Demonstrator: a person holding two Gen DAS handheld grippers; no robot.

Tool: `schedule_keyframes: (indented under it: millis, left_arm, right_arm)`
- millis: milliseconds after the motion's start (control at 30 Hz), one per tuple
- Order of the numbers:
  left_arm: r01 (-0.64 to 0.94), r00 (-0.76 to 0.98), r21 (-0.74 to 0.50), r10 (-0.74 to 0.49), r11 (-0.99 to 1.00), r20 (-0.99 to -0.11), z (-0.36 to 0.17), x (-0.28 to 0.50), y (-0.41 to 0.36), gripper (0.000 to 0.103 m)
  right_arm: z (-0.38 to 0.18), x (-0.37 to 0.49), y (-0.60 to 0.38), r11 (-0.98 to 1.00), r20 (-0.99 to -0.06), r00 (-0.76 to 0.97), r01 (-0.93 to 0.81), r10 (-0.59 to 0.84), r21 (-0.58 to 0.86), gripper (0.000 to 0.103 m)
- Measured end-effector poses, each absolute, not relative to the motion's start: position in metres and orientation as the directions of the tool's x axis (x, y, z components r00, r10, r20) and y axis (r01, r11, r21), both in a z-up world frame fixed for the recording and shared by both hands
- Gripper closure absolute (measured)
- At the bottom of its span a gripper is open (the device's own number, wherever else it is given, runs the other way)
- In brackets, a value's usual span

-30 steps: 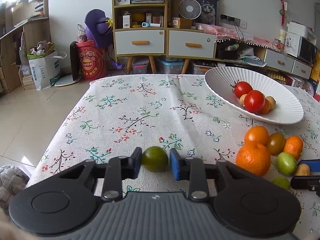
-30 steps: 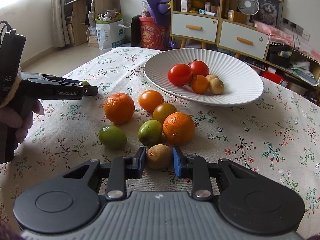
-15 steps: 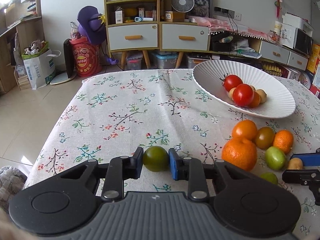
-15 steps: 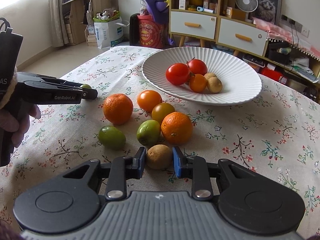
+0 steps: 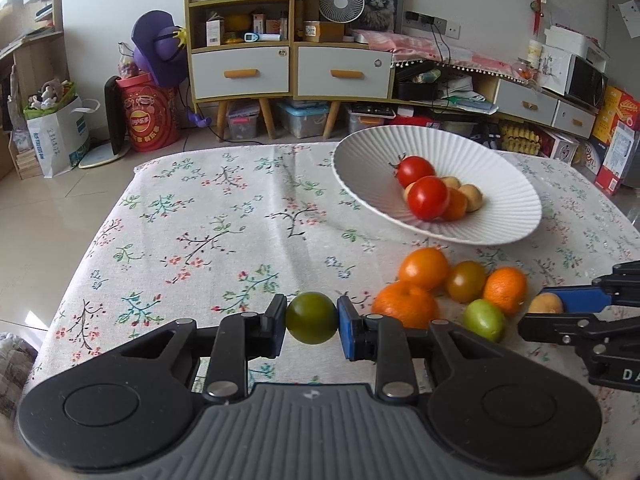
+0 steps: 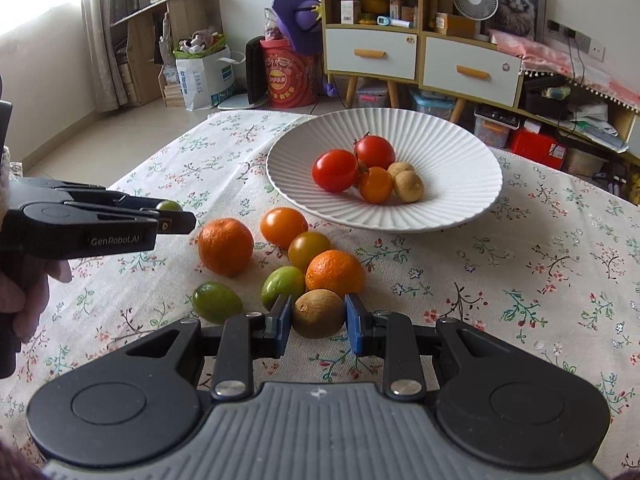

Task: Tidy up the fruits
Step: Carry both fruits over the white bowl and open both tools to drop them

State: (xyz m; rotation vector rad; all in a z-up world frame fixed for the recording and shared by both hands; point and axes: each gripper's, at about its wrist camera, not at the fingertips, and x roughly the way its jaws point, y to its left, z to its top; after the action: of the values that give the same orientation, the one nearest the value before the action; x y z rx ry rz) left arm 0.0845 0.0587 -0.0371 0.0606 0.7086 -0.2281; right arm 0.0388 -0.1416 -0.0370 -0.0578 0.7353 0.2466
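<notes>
Fruits lie loose on the flowered tablecloth beside the white bowl, which holds tomatoes. Left gripper clamps a green fruit above the cloth; right gripper pinches a brown kiwi at the pile's near edge.

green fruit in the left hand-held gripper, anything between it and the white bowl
Nothing visible blocks it. The green fruit is clamped above bare tablecloth, and the loose fruit pile sits low to its right, below a lifted route to the white bowl.

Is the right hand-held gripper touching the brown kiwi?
Touching. The right wrist view shows the right hand-held gripper with both blue pads pressed against the sides of the kiwi.
</notes>
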Motion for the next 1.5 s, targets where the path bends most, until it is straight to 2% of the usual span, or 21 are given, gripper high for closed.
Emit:
schedule_keyframes:
  millis: [667,1000,1200,1500]
  left_arm:
    - [0.338,0.728,-0.09,-0.321,0.937,-0.606,-0.007,0.087,-0.004,0.078]
    - [0.343,0.72,-0.122,-0.344,0.932,-0.603,-0.018,0.105,-0.036,0.078]
    - [0.327,0.725,-0.14,-0.344,0.934,-0.597,-0.025,0.117,-0.047,0.078]
    - [0.3,0.722,-0.153,-0.329,0.941,-0.608,-0.036,0.131,-0.049,0.078]
  right_arm:
    - [-0.004,0.078,-0.177,0.985,-0.593,0.788,-0.103,0.165,0.136,0.077]
    - [-0.01,0.102,-0.196,0.982,-0.62,0.773,-0.022,0.137,0.188,0.077]
    - [-0.018,0.115,-0.208,0.967,-0.629,0.752,-0.044,0.198,0.252,0.077]
    - [-0.028,0.123,-0.21,0.961,-0.647,0.732,-0.038,0.214,0.275,0.077]
